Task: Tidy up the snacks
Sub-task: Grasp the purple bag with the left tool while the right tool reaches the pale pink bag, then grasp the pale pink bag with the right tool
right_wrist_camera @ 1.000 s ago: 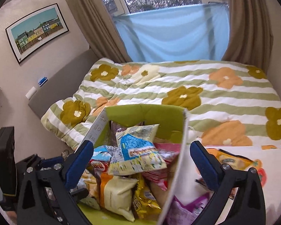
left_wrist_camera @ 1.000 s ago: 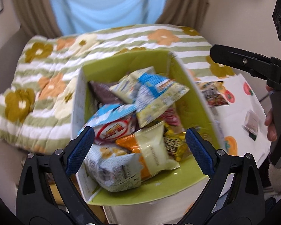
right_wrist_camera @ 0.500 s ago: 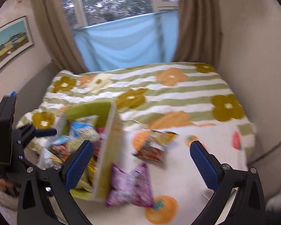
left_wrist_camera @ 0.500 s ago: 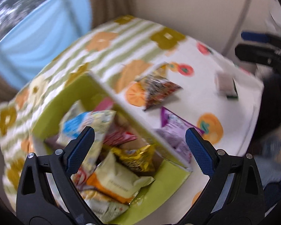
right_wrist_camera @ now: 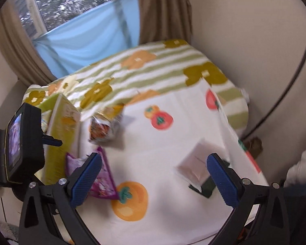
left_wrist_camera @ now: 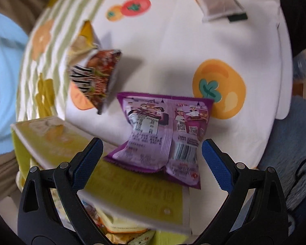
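Observation:
A purple snack bag (left_wrist_camera: 163,136) lies on the white fruit-print tablecloth (left_wrist_camera: 173,47), leaning against the green box's wall (left_wrist_camera: 120,175). My left gripper (left_wrist_camera: 151,163) hovers open straight above that bag's near end, nothing touching its pads. A red and yellow snack bag (left_wrist_camera: 95,73) lies farther off, and a pale flat packet (left_wrist_camera: 216,4) sits at the far edge. In the right wrist view my right gripper (right_wrist_camera: 153,175) stands open above the cloth, between the purple bag (right_wrist_camera: 102,179) and the pale packet (right_wrist_camera: 195,165). The red bag (right_wrist_camera: 102,130) lies beyond.
The green box (right_wrist_camera: 61,130) holds several snack bags and stands at the table's left. The left gripper's camera block (right_wrist_camera: 24,147) shows beside it. A flowered bedspread (right_wrist_camera: 153,69) lies behind the table, with a wall and cable on the right.
Both grippers swung from over the green box to over the tablecloth. The left one tipped downward and now frames the purple bag; the right one moved right toward the pale packet. Both stayed open.

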### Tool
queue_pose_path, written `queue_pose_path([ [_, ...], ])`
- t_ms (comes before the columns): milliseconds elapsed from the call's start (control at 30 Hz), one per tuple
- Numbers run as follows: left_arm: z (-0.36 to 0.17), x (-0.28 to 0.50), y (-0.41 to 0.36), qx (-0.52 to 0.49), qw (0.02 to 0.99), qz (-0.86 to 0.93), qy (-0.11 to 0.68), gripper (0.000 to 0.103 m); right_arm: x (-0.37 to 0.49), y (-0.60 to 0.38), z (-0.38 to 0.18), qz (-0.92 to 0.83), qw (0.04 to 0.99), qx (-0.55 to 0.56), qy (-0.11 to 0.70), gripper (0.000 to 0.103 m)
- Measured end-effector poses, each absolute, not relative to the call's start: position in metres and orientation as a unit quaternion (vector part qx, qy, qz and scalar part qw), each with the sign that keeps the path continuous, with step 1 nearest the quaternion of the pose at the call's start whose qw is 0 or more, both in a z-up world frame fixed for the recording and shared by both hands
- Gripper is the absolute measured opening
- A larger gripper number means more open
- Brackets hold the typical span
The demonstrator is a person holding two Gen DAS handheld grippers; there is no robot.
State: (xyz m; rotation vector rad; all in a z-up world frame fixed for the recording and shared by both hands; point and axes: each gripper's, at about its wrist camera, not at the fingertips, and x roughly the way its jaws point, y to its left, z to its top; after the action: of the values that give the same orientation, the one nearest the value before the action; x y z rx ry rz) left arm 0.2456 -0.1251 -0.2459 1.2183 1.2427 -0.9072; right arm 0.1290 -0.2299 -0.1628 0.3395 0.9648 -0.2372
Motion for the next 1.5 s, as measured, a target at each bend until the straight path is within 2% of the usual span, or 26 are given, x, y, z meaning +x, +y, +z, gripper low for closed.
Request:
queue_pose_path([
  [433, -0.302, 0.239, -0.148, 0.556, 0.47, -0.355, 0.587, 0.097, 0.131, -0.263, -0.227, -0.125, 0.828, 0.218, 0.502, 0.103],
  [533, -0.307, 0.236, -0.153, 0.564, 0.465, -0.351, 0.585, 0.09, 0.134, -0.265, -0.234, -0.124, 0.825, 0.221, 0.506, 0.103],
  [600, -0.308, 0.233, -0.158, 0.567, 0.465, -0.348, 0.584, 0.08, 0.135, -0.266, -0.235, -0.122, 0.825, 0.221, 0.506, 0.103],
  [767, -0.305, 0.235, -0.178, 0.545, 0.476, -0.344, 0.599, 0.077, 0.137, -0.274, -0.239, -0.125, 0.827, 0.211, 0.505, 0.103],
  [1067, -0.298, 0.252, -0.209, 0.429, 0.551, -0.295, 0.653, 0.078, 0.138, -0.289, -0.244, -0.155, 0.831, 0.192, 0.499, 0.103],
  [1300, -0.302, 0.264, -0.214, 0.307, 0.632, -0.222, 0.676, 0.088, 0.149, -0.293, -0.263, -0.176, 0.82, 0.188, 0.511, 0.102],
  [1500, -0.298, 0.269, -0.207, 0.265, 0.658, -0.206, 0.674, 0.09, 0.162, -0.288, -0.274, -0.177, 0.821, 0.156, 0.52, 0.1],
])
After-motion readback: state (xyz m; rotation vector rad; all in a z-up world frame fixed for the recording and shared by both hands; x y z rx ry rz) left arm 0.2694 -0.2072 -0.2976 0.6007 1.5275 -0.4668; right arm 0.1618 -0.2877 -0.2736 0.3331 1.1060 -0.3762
